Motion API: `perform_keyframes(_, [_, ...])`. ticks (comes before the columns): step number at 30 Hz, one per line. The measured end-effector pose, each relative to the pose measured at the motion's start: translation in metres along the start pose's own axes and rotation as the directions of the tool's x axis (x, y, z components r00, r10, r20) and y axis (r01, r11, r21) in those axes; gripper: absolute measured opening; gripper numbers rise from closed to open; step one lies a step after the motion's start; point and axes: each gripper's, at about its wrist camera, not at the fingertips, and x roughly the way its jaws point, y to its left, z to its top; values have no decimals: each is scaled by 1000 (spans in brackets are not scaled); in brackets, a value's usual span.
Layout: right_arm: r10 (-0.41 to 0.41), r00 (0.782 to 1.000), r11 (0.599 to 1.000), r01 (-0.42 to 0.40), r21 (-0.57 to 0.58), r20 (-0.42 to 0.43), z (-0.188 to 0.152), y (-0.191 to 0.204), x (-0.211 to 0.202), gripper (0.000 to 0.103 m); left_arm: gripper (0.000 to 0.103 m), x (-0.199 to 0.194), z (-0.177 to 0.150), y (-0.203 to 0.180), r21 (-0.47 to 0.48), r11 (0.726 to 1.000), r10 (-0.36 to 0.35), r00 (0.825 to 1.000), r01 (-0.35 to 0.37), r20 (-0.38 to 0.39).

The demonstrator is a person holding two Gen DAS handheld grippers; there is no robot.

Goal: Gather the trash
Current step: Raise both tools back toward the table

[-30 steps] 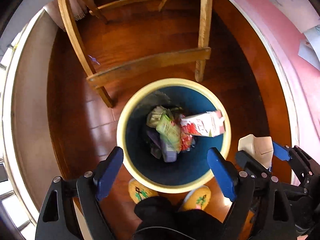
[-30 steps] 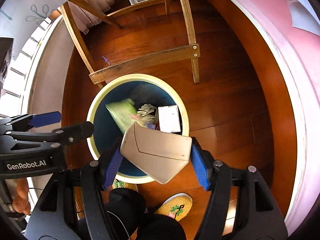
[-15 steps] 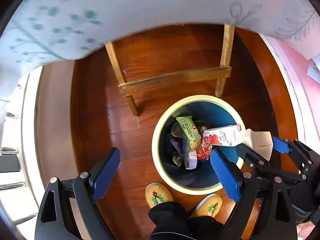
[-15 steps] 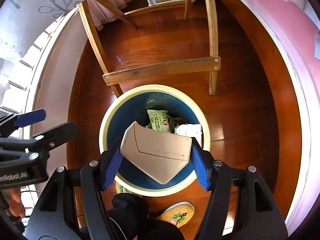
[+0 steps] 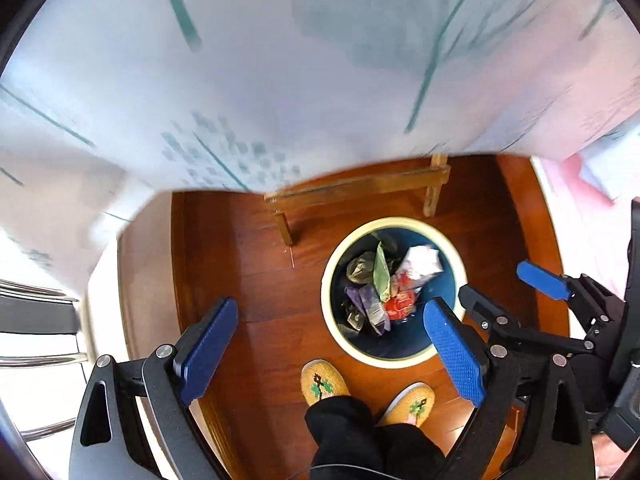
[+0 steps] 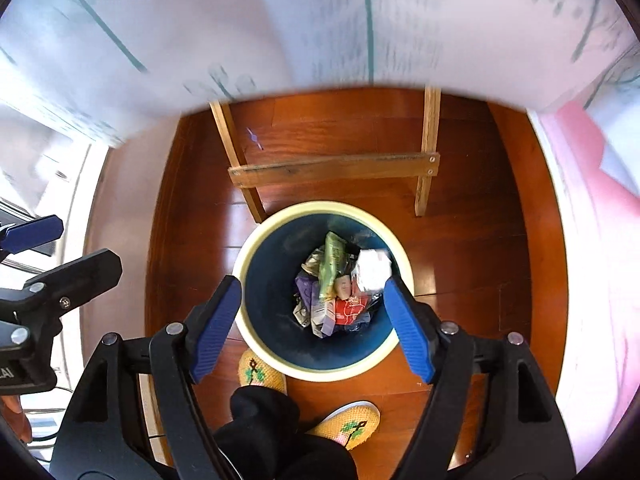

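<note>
A round bin with a cream rim and blue inside stands on the wood floor below both grippers. In it lie a green packet, a blurred white carton, a red wrapper and a purple pack. My right gripper hangs high over the bin, its jaws opening with nothing between them. My left gripper is left of the bin, also opening and empty. Each gripper shows at the edge of the other's view: the right gripper and the left gripper.
A wooden chair rail and its legs stand just behind the bin. A white cloth with teal print fills the top of both views. The person's yellow slippers and dark trouser legs are at the bin's near side. A pink surface lies right.
The tan carton that my right gripper held is gone from its jaws, which have spread. Both grippers have risen, so the bin looks smaller and the cloth now covers the upper views.
</note>
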Motion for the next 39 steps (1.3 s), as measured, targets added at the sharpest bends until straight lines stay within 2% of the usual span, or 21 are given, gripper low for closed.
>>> perform_keyframes(5, [15, 1000, 999, -16, 29, 19, 7, 1, -67, 71, 95, -78, 9, -9, 18, 1000, -2, 998, 1, 58])
perform_keyframes(11, [27, 997, 999, -30, 33, 79, 15, 0, -171, 71, 95, -186, 18, -29, 54, 999, -14, 989, 6, 149])
perform_keyframes(17, [53, 983, 998, -58, 21, 177, 22, 1, -267, 71, 95, -288, 22, -46, 80, 997, -32, 964, 11, 266])
perform_keyframes(22, [94, 960, 995, -100, 9, 265, 34, -4, -332, 71, 95, -353, 27, -60, 101, 995, -14, 938, -22, 346])
perform_keyframes(30, [117, 929, 992, -122, -7, 352, 61, -17, -399, 72, 95, -407, 41, -74, 93, 994, 20, 907, -65, 421])
perform_keyframes(35, [128, 921, 991, -127, -27, 368, 86, -21, -412, 72, 95, -420, 60, -76, 82, 993, 36, 893, -82, 450])
perform_keyframes(39, [122, 915, 992, -117, -35, 384, 111, -22, -412, 72, 95, -413, 84, -69, 57, 995, 52, 891, -87, 451])
